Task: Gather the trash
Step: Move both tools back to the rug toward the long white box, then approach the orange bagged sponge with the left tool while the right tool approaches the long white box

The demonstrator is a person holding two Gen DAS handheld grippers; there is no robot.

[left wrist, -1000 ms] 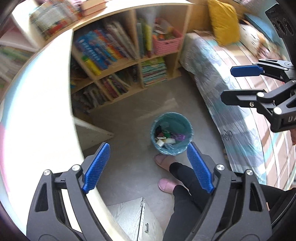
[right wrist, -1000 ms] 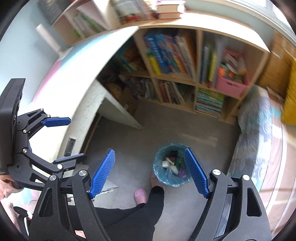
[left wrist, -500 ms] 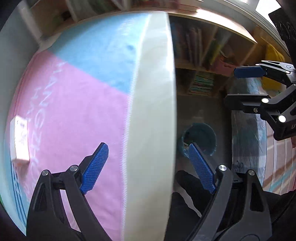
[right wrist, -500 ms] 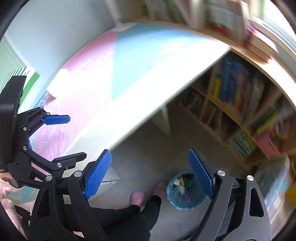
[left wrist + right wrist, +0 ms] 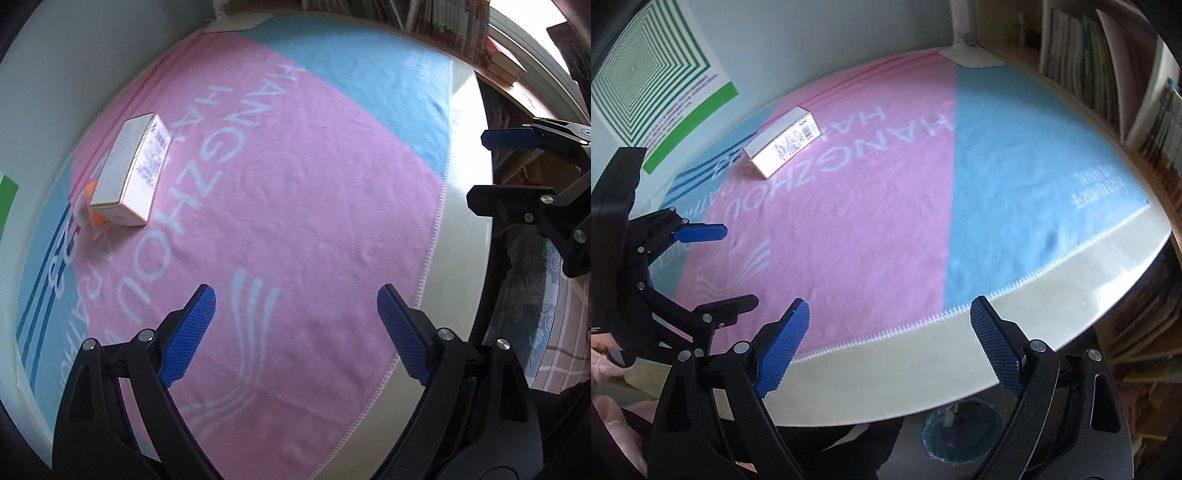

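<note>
A white cardboard box [image 5: 129,173] lies on the pink and blue cloth [image 5: 295,184] at the table's far left, with a small orange scrap [image 5: 96,218] against its near end. My left gripper [image 5: 295,291] hovers open over the pink part, well short of the box. My right gripper [image 5: 890,306] hangs over the table's white front edge [image 5: 997,332]; its jaws are opening with nothing between them. The box [image 5: 783,146] lies far to its upper left. A teal-lined trash bin [image 5: 964,430] with litter inside stands on the floor below the table edge.
Bookshelves [image 5: 1089,55] run along the right side and behind the table. A white lamp base [image 5: 971,55] stands at the far edge, and a green striped poster [image 5: 646,81] hangs on the wall. A bed [image 5: 535,295] lies right of the table. A hand [image 5: 605,369] holds the left gripper.
Both grippers swung away from above the floor bin to over the table, rolling as they went. The box and cloth came into view; the bin slipped to the bottom edge.
</note>
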